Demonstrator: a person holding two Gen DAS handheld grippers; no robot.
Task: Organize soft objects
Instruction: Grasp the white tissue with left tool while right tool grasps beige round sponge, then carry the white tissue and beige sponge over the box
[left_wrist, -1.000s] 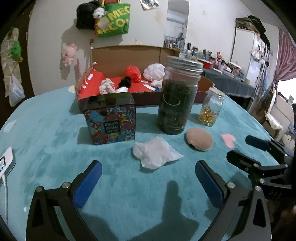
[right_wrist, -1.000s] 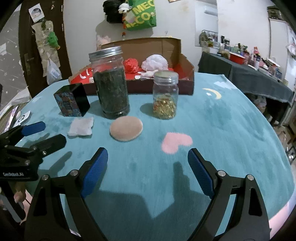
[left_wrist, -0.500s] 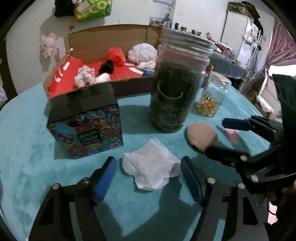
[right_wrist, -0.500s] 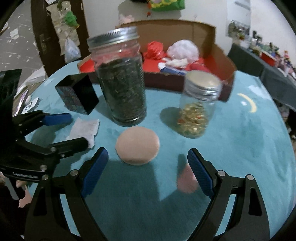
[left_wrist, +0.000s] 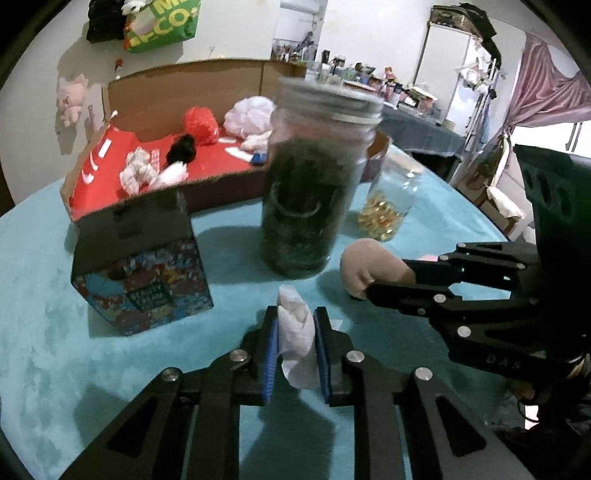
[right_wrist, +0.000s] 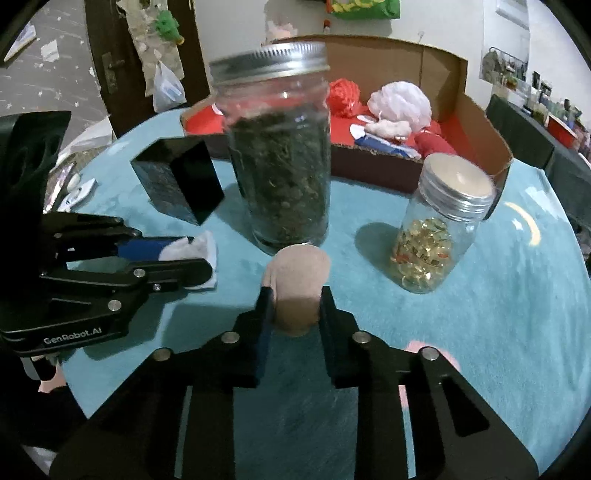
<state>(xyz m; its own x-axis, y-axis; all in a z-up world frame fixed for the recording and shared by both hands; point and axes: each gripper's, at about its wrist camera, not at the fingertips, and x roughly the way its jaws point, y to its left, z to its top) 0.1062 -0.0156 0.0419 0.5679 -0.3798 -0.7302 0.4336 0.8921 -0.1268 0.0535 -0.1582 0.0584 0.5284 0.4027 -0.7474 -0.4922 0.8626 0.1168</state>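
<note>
— Why are we pinching both at once?
— So each goes to the box (left_wrist: 192, 85) in one trip. Our left gripper (left_wrist: 295, 343) is clamped on the tissue (left_wrist: 295, 332), our right gripper (right_wrist: 295, 314) on the puff (right_wrist: 297, 280), both just in front of the jar (right_wrist: 277, 155).

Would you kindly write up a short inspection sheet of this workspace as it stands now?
Surface: round table under teal cloth.
Job's things: white tissue and tan puff, each pinched; cardboard box behind holds other soft items.
Clutter: herb jar, capsule jar, patterned tin.
Grippers: left gripper shut on the tissue; right gripper shut on the puff.
Cables: nothing seen.
Surroundings: green bag on wall, crowded side table.
</note>
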